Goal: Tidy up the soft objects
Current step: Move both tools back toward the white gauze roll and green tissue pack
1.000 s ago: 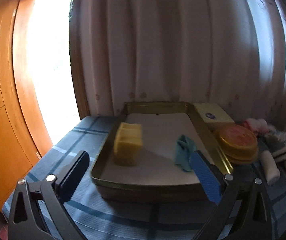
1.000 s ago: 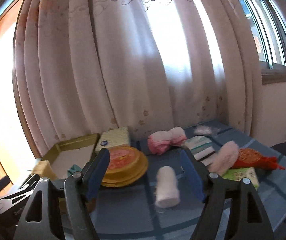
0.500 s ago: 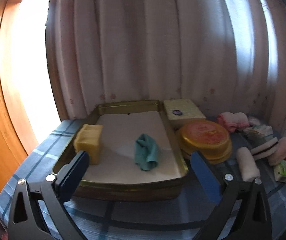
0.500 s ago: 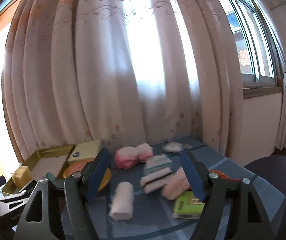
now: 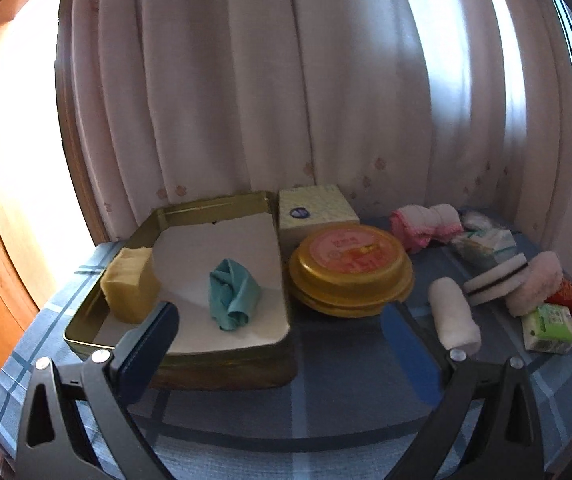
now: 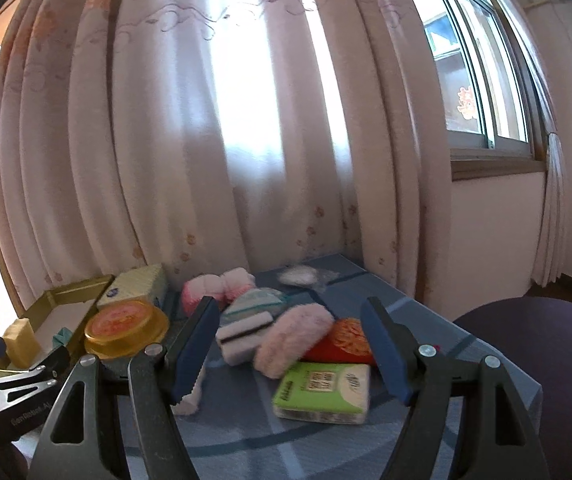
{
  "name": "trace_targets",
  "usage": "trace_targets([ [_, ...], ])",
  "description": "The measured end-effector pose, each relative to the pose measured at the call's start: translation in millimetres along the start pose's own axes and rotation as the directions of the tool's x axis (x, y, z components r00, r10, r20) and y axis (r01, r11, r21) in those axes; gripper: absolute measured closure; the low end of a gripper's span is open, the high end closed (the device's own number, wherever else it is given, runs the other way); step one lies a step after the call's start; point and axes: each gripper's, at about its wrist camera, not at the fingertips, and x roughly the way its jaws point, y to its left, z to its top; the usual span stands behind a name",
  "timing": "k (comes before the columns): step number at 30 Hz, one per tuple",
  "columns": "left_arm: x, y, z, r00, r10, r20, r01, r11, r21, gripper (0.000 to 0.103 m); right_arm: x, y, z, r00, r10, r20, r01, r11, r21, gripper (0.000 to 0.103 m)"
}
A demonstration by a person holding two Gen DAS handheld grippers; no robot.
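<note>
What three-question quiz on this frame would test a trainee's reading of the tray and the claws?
1. True or false: the gold tray holds nothing.
2. Which thing lies nearest the tray's right wall? A) round yellow tub B) green tissue pack C) pink fluffy pad
3. Fill in: both the left claw and the right claw stand ____, with nothing between their fingers.

Key
1. False: a yellow sponge and a teal cloth lie in it.
2. A.
3. Open.
</note>
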Motion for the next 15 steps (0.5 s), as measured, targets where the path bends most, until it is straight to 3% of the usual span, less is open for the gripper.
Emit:
trace_targets([
  [11, -2.7, -28.3, -0.2, 0.999, -0.035, -0.021, 0.036, 0.998, 0.051, 0.0, 1.3, -48.0, -4.0, 0.997, -0.053, -0.052, 0.054, 0.998, 0.016, 0.028],
  [15, -1.7, -36.7, -2.4, 0.995, -0.085, -0.047, 0.087, 0.995, 0.049, 0.0, 6.2, -66.6, -8.5, 0.993, -0.071, -0.092, 0.075, 0.996, 0.038, 0.028],
])
